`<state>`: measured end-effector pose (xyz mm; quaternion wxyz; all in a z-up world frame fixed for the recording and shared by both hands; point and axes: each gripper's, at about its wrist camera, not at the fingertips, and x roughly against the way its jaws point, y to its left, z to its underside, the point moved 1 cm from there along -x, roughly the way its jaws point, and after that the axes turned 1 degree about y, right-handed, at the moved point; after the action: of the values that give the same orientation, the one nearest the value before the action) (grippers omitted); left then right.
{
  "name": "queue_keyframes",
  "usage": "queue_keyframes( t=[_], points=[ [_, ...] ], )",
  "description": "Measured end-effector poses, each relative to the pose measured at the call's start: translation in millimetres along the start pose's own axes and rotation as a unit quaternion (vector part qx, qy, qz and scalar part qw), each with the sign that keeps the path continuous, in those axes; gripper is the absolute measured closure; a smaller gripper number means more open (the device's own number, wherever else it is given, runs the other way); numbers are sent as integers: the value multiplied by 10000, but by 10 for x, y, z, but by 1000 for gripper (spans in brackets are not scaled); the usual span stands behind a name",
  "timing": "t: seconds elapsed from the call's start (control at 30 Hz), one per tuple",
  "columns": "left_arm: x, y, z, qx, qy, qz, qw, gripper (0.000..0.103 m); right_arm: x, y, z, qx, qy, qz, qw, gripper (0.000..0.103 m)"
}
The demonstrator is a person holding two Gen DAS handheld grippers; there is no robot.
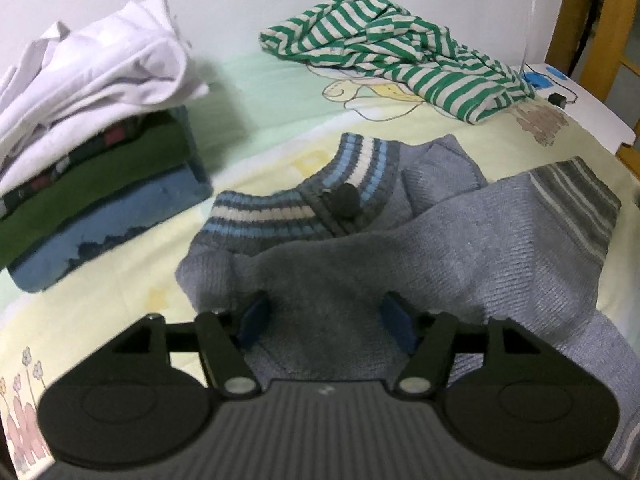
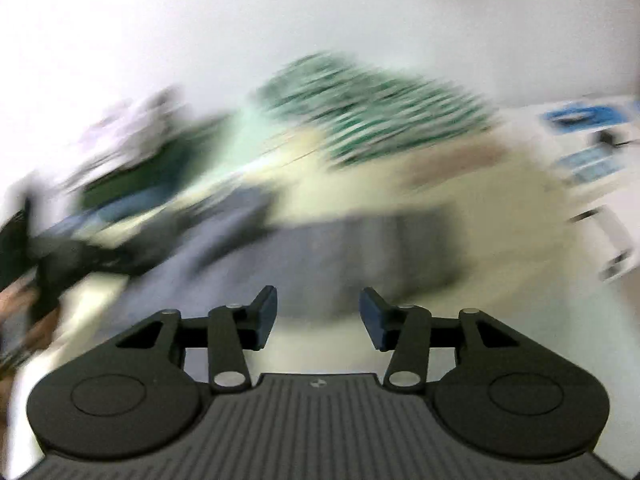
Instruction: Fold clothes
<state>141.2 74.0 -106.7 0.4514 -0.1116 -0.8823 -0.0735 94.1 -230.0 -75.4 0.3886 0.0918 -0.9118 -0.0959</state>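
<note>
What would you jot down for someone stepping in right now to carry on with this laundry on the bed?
Left tool: open, holding nothing, low over the grey-blue sweater.
Right tool: open and empty; its view is smeared by motion, so little else can be read there.
Sweater: lies in the middle of the bed sheet, collar away from you, one sleeve laid across the body, partly folded.
Done: a stack of folded clothes sits at the far left.
Left: finish the sweater, then fold the green-striped shirt, crumpled by the wall.
</note>
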Motion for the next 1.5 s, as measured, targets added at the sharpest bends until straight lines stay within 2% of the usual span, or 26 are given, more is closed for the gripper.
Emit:
queue_keyframes(
  t=[0.03, 0.13, 0.33, 0.53, 0.57, 0.6, 0.63, 0.73, 0.83, 0.93, 1.03, 1.17, 1.33, 1.5],
  points=[
    [-2, 11, 5, 19, 2, 7, 10000, 31, -109, -129, -83, -94, -75, 262, 9996, 51],
    [-7, 42, 19, 75, 7, 26, 10000, 27, -417, -394, -194, -415, -27, 577, 9975, 52],
    [-17, 71, 45, 136, -27, 34, 9999, 24, -585, -583, -189, -305, -96, 537, 9980, 52],
    [-24, 86, 52, 142, -40, 45, 9999, 21, -657, -488, -203, -77, -396, 556, 9976, 52],
    [-24, 87, 52, 141, -42, 45, 9999, 21, -671, -469, -195, -8, -437, 590, 9973, 54],
    [-25, 88, 54, 140, -47, 44, 9999, 20, -676, -441, -182, 98, -455, 639, 9969, 69],
    [-25, 89, 56, 138, -53, 42, 9999, 20, -678, -420, -172, 172, -464, 668, 9965, 77],
    [-30, 96, 60, 120, -68, 40, 9999, 18, -651, -412, -176, 90, -406, 573, 9975, 88],
    [-38, 102, 55, 87, -68, 46, 9999, 16, -558, -418, -241, -108, -408, 387, 9984, 90],
    [-41, 97, 47, 21, -72, 31, 10000, 15, -360, -352, -343, -314, -601, 52, 9977, 90],
    [-36, 90, 25, -94, -48, 14, 9999, 15, -92, -197, -483, -499, -829, -469, 9942, 90],
    [27, 47, 14, -464, -83, -100, 9988, 19, 286, 16, -645, -888, -1144, -1412, 9793, 91],
    [69, 75, 22, -645, -53, -229, 9976, 19, 634, 292, -757, -1340, -1267, -2818, 9416, 91],
    [84, 149, 17, -588, -40, -177, 9981, 18, 890, 718, -734, -1166, -1101, -4092, 8982, 91]
  ],
)
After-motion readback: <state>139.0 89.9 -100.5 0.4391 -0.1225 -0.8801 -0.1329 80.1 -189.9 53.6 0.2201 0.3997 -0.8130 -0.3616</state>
